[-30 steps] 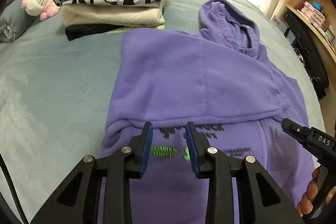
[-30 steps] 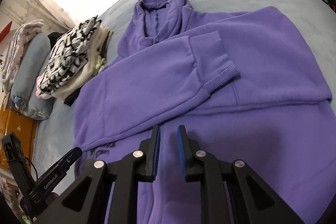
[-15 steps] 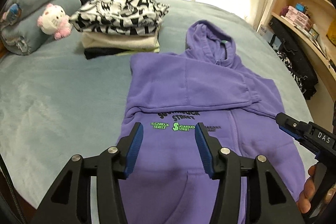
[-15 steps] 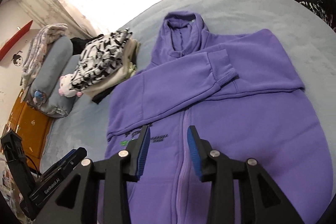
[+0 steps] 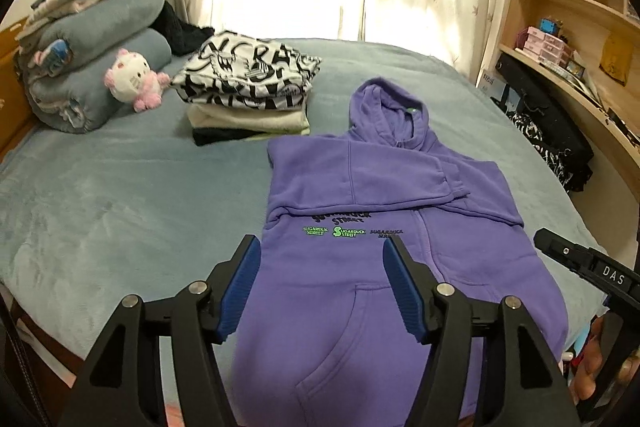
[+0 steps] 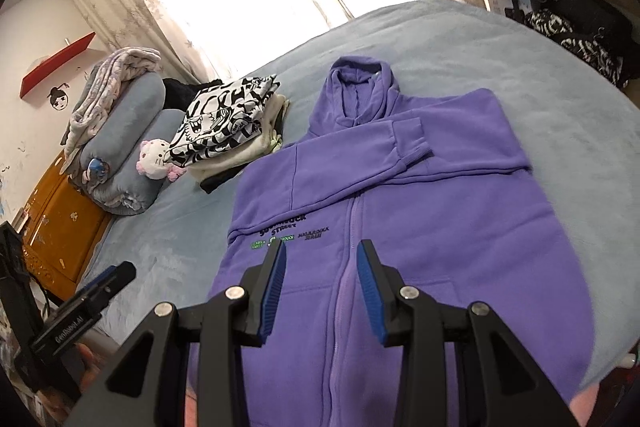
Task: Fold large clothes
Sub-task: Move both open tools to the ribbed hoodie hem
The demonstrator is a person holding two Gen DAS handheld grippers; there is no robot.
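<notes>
One folded clothes stack beside hoodie.

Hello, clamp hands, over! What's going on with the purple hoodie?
Left gripper open, jaws just widened, nothing between. Right gripper open, empty. Purple zip-up fleece hoodie flat on bed, sleeves folded across chest. Nothing on it.

Counts on the bed

One purple hoodie at centre frame; one stack of folded clothes above and left of it; one plush toy at left; two rolled blue-grey blankets at far left.
</notes>
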